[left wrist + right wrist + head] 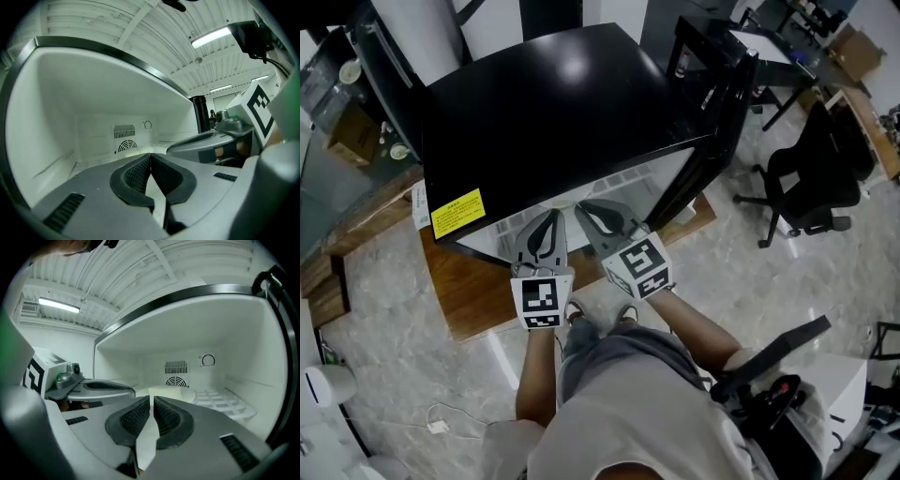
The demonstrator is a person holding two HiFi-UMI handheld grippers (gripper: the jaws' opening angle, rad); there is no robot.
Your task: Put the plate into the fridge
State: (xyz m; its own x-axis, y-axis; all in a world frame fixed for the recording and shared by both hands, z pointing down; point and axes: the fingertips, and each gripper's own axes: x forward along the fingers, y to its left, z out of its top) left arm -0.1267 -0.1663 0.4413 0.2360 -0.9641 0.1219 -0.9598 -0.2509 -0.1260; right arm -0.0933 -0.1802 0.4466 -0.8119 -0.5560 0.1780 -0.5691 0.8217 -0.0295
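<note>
Head view — we see the left claw (554,214) and the right claw (580,205) side by side at the mouth of the open black fridge (553,103). Left gripper view: left claw closed, tips touching, empty. Right gripper view: right claw closed to a slit, empty — the white plate (177,390) lies beyond it, centre frame, on the fridge floor.

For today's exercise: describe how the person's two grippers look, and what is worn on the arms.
Both the left gripper and the right gripper have smooth grey tapering jaws lined with black textured pads. Each carries a white cube printed with black square markers. No cables show. The person wears a pale short-sleeved T-shirt; the forearms are uncovered.
</note>
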